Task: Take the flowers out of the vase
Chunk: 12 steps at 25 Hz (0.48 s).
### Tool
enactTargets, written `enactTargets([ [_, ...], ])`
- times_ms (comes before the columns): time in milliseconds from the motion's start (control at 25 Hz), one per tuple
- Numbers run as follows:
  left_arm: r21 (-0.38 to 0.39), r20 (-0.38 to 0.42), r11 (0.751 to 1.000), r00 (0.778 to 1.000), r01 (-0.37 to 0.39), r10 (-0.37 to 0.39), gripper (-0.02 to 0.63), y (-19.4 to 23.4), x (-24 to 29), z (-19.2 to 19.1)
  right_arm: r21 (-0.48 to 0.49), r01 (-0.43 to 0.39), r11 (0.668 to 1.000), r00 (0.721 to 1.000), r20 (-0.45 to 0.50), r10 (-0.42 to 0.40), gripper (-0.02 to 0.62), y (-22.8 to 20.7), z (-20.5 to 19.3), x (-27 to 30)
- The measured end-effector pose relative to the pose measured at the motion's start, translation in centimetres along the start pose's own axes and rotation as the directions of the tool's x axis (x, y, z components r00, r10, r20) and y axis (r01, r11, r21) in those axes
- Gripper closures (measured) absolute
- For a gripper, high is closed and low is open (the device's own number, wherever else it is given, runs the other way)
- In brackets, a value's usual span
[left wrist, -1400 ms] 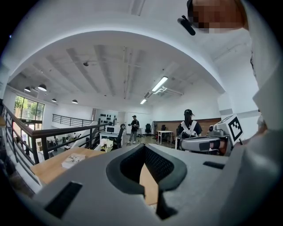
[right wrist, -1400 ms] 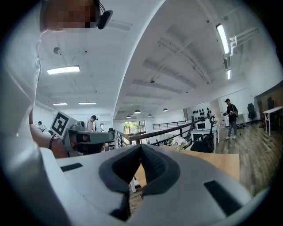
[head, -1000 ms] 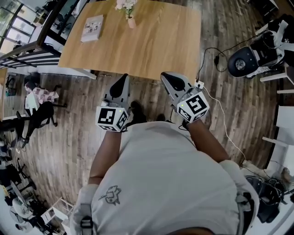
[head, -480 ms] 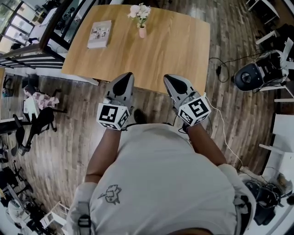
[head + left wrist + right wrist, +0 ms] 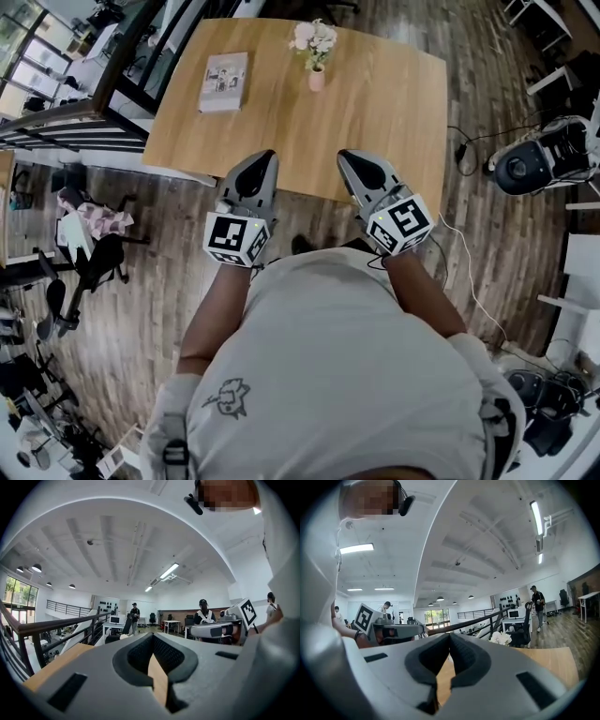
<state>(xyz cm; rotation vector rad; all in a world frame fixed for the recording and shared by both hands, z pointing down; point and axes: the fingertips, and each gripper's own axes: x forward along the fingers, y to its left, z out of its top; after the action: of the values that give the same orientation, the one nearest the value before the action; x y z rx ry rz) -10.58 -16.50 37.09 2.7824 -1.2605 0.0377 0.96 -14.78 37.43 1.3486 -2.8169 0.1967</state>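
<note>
Left gripper (image 5: pixel 264 157) and right gripper (image 5: pixel 346 156), both closed, apparently short of vase (image 5: pixel 317 81)

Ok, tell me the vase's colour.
Pale pink; the vase shows best in the head view.

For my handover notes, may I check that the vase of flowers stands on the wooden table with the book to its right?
Not quite: the head view shows the book to the left of the vase, not its right. The vase of flowers does stand on the wooden table.
</note>
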Motion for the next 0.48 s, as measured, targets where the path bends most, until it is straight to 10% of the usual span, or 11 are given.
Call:
enactTargets([
  [480,-0.028,-0.047,0.999,0.998,0.033,-0.034,0.601,1.4,3.9,-1.2,0.02,0.034,0.999,0.997,-0.065,-0.032,0.591,-3.8,-1.1,2.8],
])
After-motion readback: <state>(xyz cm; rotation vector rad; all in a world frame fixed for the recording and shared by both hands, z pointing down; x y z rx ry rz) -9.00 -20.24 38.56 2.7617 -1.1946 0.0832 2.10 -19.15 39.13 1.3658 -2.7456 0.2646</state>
